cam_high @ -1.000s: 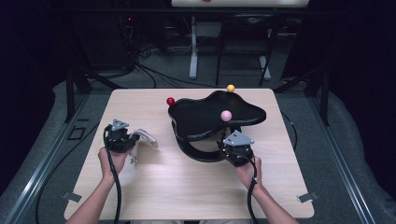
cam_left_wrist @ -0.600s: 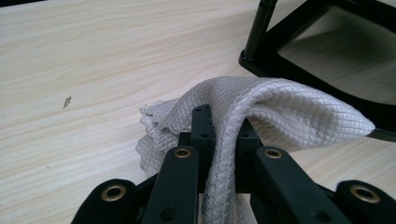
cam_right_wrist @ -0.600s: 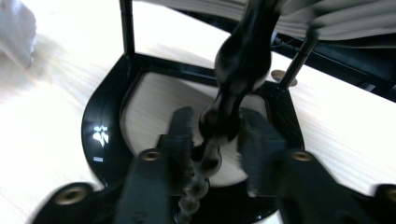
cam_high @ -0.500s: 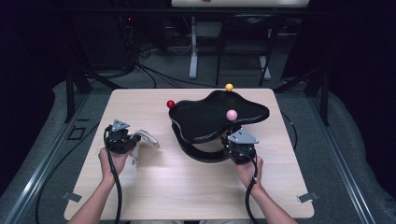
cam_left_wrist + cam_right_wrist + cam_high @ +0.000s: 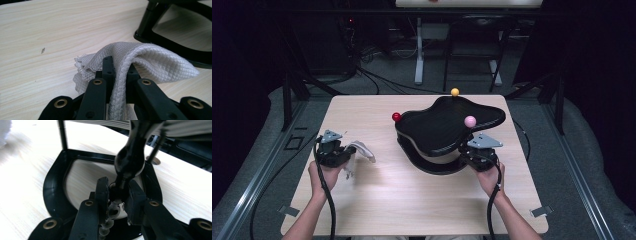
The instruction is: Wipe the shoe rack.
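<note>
While your left hand-held gripper stays off to the left, jaws clamped on the grey cloth just above the worktop, your right hand-held gripper is pinched on a post of the black stand, probably its near-right leg. Stand lies right of the cloth, long axis running left-right.

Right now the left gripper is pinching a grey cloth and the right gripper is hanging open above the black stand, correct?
Not quite. The left gripper does pinch the grey cloth, but the right gripper is not open above the black stand: the right gripper view shows its jaws shut on one of the stand's posts, low by the base.
</note>
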`<state>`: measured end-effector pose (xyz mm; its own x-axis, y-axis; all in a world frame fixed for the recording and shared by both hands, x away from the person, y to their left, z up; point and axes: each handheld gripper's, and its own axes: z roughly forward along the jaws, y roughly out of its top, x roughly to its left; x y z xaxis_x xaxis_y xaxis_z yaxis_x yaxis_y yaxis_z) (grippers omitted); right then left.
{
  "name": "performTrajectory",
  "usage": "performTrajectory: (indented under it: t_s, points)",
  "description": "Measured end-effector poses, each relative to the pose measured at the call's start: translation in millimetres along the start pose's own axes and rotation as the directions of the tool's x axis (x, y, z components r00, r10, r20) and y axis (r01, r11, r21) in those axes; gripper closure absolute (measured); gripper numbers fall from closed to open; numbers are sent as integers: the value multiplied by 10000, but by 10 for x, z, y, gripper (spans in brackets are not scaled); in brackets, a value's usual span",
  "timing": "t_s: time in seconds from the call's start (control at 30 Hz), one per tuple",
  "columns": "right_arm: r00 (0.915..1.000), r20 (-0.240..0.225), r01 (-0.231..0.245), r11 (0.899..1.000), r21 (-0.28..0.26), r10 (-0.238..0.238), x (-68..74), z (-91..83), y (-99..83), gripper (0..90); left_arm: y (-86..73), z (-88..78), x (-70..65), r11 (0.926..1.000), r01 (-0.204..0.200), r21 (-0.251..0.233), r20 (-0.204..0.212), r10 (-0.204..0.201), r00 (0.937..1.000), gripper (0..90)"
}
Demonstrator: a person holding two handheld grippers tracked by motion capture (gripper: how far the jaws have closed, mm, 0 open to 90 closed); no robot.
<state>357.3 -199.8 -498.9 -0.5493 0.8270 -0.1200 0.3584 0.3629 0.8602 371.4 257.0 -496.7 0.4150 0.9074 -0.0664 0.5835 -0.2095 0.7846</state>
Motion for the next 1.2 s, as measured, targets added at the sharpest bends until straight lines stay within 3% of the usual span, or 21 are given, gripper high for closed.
performTrajectory:
  t_s: [0.03, 0.1, 0.23, 0.4, 0.57, 0.67, 0.8, 0.87, 1.0, 1.13, 1.2]
  points:
    - [9992, 387, -111, 9999, -1, 111, -6, -7, -8, 735, -7, -3, 6, 10000, 54, 25, -6, -54, 10000, 830]
    - [9976, 574, -366, 9992, -190, 376, -3, -23, -28, 715, -11, -19, 8, 9999, 1, 104, 27, -1, 10000, 830]
    - [9974, 645, -295, 9993, -248, 310, 8, -18, -23, 743, -19, -98, 25, 9999, 4, 169, 31, -5, 10000, 830]
    - [9979, 621, -159, 9998, -113, 166, 0, -26, -19, 745, -47, -318, 94, 9994, 1, 357, -43, 0, 10000, 830]
    - [9980, 619, -135, 9999, -97, 140, -5, -22, -18, 745, -121, -564, 234, 9994, 287, 191, -430, -279, 9987, 830]
    - [9981, 610, -90, 9999, -95, 96, -7, -21, -17, 745, -233, -626, 354, 9961, 732, 497, -508, -707, 9962, 830]
    - [9983, 581, -81, 9998, -155, 89, -11, -15, -20, 745, -387, -577, 485, 9795, 1173, 1637, -214, -1153, 9931, 823]
    - [9980, 614, -126, 9997, -214, 139, -13, -4, -20, 745, -472, -530, 516, 9708, 1222, 2066, -261, -1194, 9925, 817]
    - [9983, 571, -79, 9998, -162, 88, -20, -2, -15, 745, -589, -415, 555, 9449, 1282, 3013, -328, -1241, 9917, 802]
    - [9979, 638, -53, 9999, -102, 60, -18, -6, -12, 744, -646, -345, 546, 9288, 1473, 3400, -234, -1482, 9887, 734]
    - [9980, 627, -34, 9999, -94, 40, -19, -6, -10, 744, -667, -324, 559, 9229, 1462, 3562, -183, -1496, 9886, 644]
